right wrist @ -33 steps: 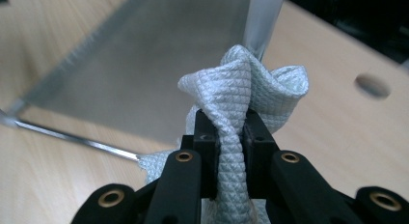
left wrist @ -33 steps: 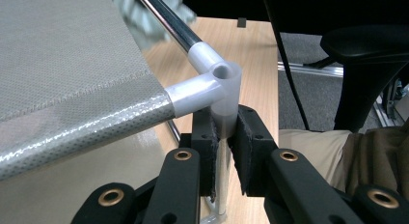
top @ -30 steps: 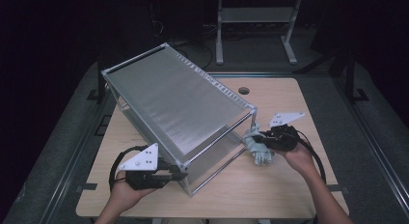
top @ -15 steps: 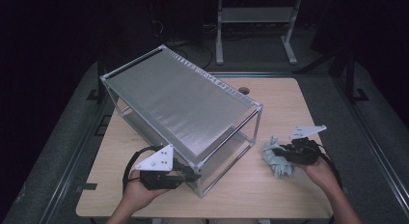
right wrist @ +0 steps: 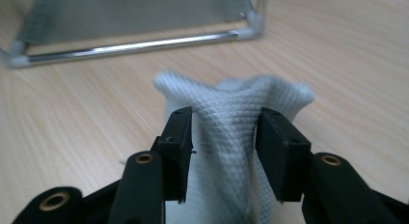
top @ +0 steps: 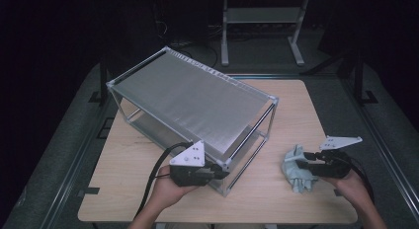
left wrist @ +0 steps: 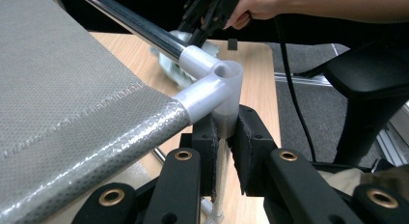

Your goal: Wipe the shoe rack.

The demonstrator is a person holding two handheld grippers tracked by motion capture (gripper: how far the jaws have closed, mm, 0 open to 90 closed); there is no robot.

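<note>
My right gripper has just been opening; its pads stand either side of the pale waffle-weave cloth without pressing, the cloth lying bunched on the wooden table right of the rack. My left gripper is clamped on the near corner post of the fabric shelf rack. I'd keep that clamp steady, then lift the right straight clear so the cloth doesn't snag.
</note>
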